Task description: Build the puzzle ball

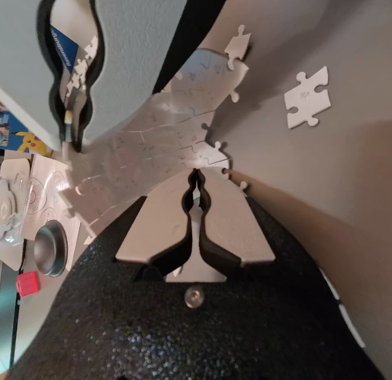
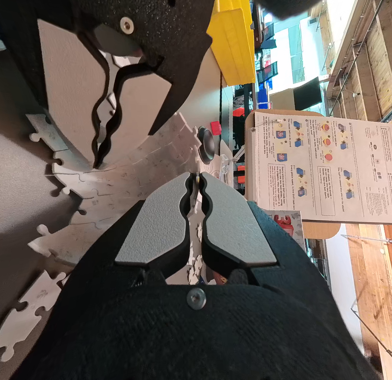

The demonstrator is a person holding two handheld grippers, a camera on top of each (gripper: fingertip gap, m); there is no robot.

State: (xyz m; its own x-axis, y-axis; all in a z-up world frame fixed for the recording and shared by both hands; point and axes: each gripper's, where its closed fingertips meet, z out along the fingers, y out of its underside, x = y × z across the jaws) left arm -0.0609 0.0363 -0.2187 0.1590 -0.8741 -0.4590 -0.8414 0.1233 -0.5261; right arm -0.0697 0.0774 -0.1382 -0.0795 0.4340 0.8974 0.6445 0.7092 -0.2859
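Note:
A curved, partly joined puzzle shell shows its white, numbered inner side; it also shows in the right wrist view. My left gripper is shut on the shell's near rim and holds it above the grey table; it appears in the right wrist view at the upper left. My right gripper is shut on a single puzzle piece, seen edge-on with a yellow edge. In the left wrist view the right gripper holds it at the shell's far rim. A loose white piece lies on the table.
The dark round ball stand and a small red box sit beyond the shell. A blue puzzle box holds several loose pieces. Another loose piece lies on the table. An instruction sheet and a yellow bin stand behind. One gripper's finger ends stand about 9 cm off the other's.

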